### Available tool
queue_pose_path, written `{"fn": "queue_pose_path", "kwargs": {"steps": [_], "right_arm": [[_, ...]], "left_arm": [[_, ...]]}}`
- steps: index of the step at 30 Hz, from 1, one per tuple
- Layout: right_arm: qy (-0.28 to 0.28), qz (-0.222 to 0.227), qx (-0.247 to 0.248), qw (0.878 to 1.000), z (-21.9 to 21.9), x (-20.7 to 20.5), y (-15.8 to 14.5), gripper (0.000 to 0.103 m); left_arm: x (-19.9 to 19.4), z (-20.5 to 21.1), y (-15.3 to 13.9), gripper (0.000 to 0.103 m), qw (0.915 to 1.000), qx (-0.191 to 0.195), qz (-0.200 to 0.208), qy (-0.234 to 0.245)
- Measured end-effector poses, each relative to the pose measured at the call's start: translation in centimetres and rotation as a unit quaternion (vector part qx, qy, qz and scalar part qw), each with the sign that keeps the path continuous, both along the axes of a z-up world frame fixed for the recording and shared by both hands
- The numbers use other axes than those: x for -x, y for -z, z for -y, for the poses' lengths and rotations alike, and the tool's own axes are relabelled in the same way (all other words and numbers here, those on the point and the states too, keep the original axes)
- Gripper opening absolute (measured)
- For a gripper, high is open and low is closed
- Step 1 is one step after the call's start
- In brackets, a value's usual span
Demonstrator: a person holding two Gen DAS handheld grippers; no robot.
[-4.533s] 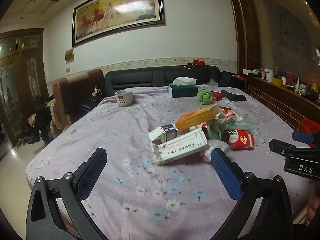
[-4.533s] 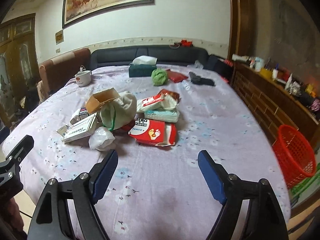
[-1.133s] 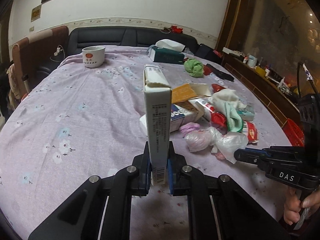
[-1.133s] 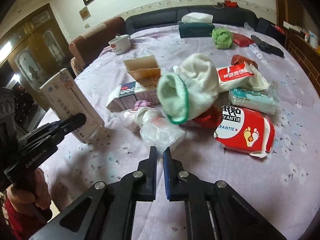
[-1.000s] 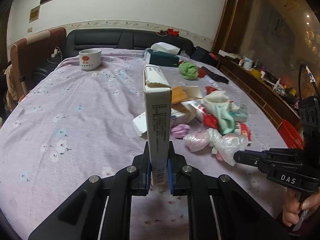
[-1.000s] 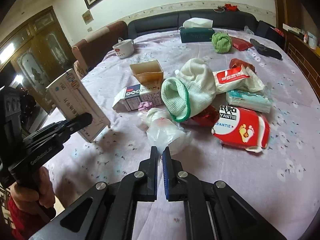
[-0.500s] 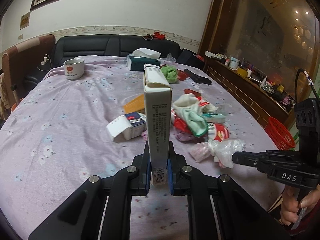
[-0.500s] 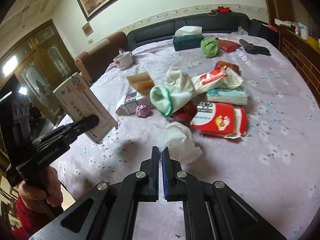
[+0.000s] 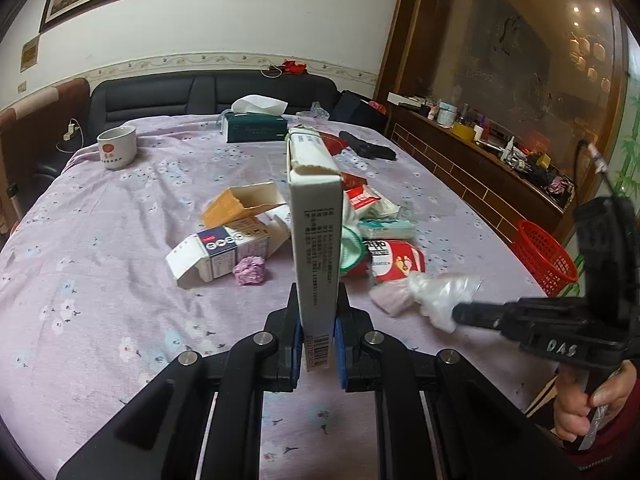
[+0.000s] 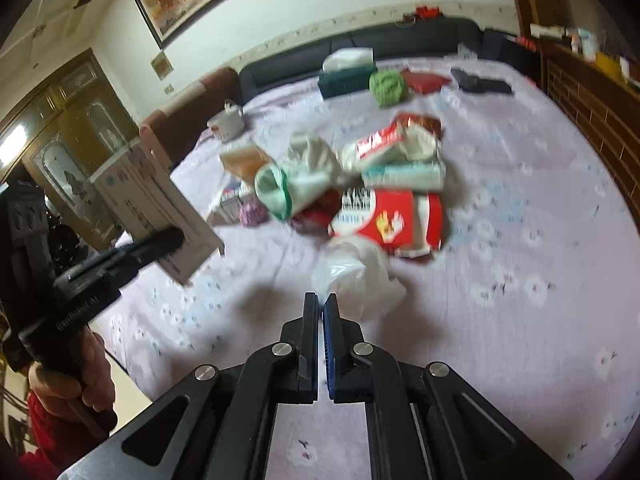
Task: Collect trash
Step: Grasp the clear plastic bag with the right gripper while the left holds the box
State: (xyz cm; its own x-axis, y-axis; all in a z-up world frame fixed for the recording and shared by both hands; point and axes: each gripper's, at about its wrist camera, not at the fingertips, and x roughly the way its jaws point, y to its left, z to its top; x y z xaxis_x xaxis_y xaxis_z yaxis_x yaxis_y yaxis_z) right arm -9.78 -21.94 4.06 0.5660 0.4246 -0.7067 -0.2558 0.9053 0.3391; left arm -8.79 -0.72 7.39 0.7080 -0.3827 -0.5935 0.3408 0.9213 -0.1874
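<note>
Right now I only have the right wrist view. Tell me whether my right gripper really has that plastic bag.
Observer: It does. The left wrist view shows the right gripper pinching one end of the plastic bag.
Operator: Give me the bin's position.
Observer: A red basket stands off the right edge of the table, beyond the right gripper.
Operator: Confirm the left grip.
Observer: The left gripper is shut on the white box at its barcode end, and the box stands upright.
</note>
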Motion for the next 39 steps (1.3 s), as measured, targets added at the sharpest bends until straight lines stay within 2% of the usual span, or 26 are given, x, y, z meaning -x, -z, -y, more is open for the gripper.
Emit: {"fn": "queue_pose_path", "kwargs": {"steps": [3,6,8,9,15,21,25,29,30,31,32,39], "right_arm": [[-0.005,-0.010,0.015,1.000,0.2,0.4,0.4,0.005],[-0.006,-0.011,0.022,1.000,0.9,0.9,0.3,0.017],[-0.006,-0.013,0.020,1.000,1.3,1.1,0.0,0.048],[-0.006,-0.008,0.015,1.000,1.6,1.3,-0.2,0.051],[-0.013,-0.005,0.030,0.999,2.0,1.8,-0.9,0.051],[0.030,0.020,0.047,0.998,3.3,0.6,-1.4,0.051],[0.043,0.015,0.048,0.998,3.5,-1.5,-0.4,0.057],[0.040,-0.012,0.044,0.998,2.8,-3.1,1.4,0.056],[0.037,-0.015,0.041,0.998,2.6,-3.1,1.7,0.055],[0.037,-0.014,0.040,0.998,2.5,-3.0,1.9,0.043],[0.038,-0.014,0.040,0.998,2.4,-3.0,2.1,0.036],[0.052,0.005,0.027,0.998,3.1,-1.8,1.3,0.030]], "left_arm": [[0.0,0.4,0.1,0.012,1.0000,-0.002,-0.002,0.004],[0.0,0.6,0.2,0.012,1.0000,-0.003,-0.003,0.006],[-0.1,0.6,0.4,0.012,1.0000,-0.002,-0.005,0.007],[0.0,0.6,0.4,0.012,1.0000,-0.002,-0.005,0.007],[-0.2,0.5,0.5,0.012,0.9999,-0.001,-0.006,0.009],[-0.1,0.4,0.8,0.012,0.9999,0.003,-0.009,0.006],[0.1,0.4,0.8,0.012,0.9999,0.004,-0.008,0.009],[0.1,0.4,1.0,0.012,0.9999,0.007,-0.011,0.011],[0.1,0.5,1.0,0.012,0.9998,0.006,-0.011,0.012],[0.1,0.5,1.0,0.012,0.9998,0.005,-0.011,0.013],[0.1,0.5,1.1,0.012,0.9998,0.005,-0.012,0.014],[0.1,0.8,1.2,0.012,0.9997,0.008,-0.014,0.017]]}}
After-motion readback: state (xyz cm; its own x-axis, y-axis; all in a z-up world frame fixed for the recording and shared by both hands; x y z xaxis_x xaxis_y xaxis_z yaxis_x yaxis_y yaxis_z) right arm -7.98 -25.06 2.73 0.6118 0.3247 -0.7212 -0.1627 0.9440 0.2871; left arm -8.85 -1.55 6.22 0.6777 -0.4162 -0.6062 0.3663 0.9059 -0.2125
